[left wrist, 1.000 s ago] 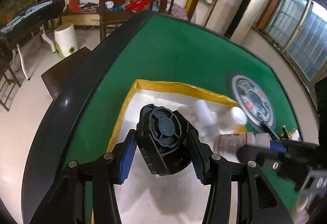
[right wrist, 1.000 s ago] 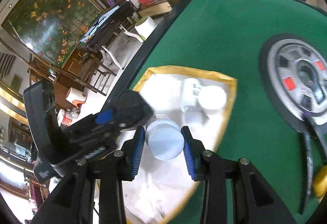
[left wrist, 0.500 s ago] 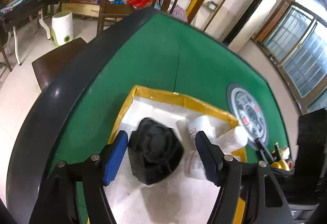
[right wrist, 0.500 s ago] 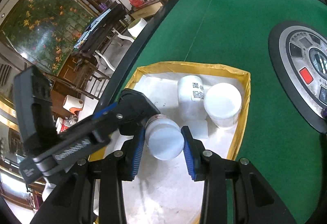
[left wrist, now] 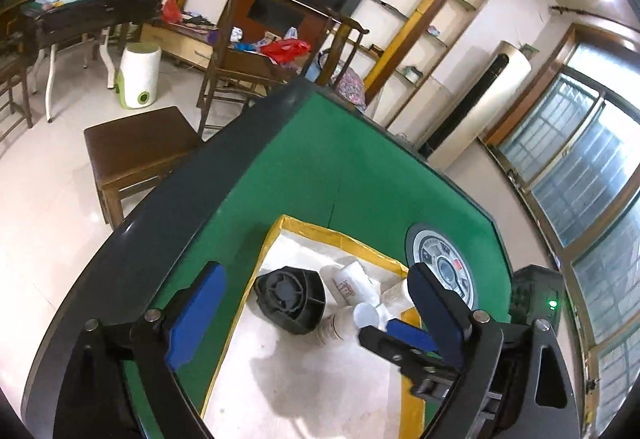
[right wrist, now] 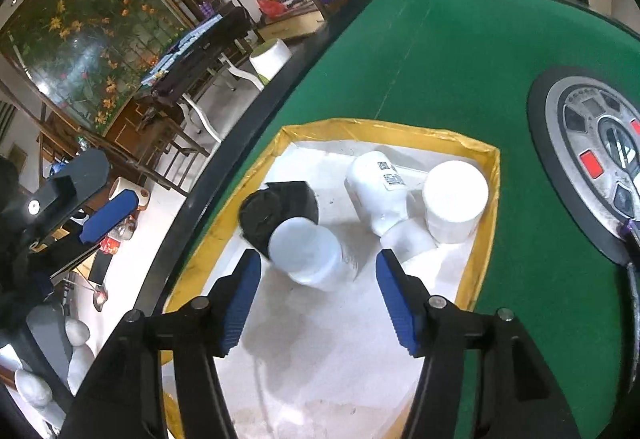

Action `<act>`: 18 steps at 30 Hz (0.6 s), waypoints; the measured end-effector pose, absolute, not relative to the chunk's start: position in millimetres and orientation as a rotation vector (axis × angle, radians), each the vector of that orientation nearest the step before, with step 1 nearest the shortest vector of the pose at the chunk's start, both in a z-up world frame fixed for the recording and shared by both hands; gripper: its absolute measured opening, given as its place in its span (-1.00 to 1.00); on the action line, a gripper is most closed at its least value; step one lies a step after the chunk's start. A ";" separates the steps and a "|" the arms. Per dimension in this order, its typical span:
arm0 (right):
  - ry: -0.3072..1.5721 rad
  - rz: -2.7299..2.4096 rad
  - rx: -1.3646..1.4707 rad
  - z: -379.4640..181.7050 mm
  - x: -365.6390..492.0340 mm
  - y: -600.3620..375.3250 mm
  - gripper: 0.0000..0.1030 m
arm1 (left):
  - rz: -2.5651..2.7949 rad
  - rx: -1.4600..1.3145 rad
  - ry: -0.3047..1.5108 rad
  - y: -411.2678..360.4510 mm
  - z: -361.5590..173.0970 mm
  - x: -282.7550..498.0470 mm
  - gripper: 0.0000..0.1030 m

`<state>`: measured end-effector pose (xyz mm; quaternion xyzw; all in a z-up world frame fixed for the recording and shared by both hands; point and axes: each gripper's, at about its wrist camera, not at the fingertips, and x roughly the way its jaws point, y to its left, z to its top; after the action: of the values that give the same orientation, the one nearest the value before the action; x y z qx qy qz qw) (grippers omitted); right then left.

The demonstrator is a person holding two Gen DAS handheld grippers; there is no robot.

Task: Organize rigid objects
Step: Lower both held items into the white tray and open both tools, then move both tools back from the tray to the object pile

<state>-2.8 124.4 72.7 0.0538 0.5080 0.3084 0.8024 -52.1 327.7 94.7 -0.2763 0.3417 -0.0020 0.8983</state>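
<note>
Left wrist: tongs (left wrist: 316,303) now off fan (left wrist: 290,299)

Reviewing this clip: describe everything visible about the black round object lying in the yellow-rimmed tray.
The black round object looks like hard moulded plastic, a stubby drum with a ribbed, fan-like circular face and a hub at its centre. It lies tilted on the white floor of the tray, near the tray's left wall. A white-capped bottle lies against it on the side nearer the right gripper. No gripper touches it; the left gripper has opening jaws well clear of it.
</note>
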 end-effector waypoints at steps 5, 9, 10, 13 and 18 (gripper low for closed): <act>1.003 0.659 0.119 101.1 -23.3 87.5 0.21 | -0.030 -0.592 0.699 313.6 99.7 -67.1 0.84; 0.933 0.588 0.167 118.0 -39.0 25.5 0.32 | -0.104 -0.558 0.721 275.3 104.9 -73.2 0.87; 0.920 0.559 0.187 120.1 -42.1 5.2 0.32 | -0.138 -0.538 0.734 258.7 105.8 -72.8 0.87; 0.893 0.465 0.262 122.5 -50.1 -56.7 0.32 | -0.209 -0.485 0.770 220.9 107.3 -71.4 0.87; 0.850 0.322 0.372 119.0 -65.6 -149.3 0.40 | -0.302 -0.441 0.837 157.9 102.5 -66.5 0.87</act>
<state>-65.6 -149.3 119.0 0.1787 0.4082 0.1546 0.8818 -66.5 157.9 102.5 -0.2116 0.4014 -0.1450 0.8792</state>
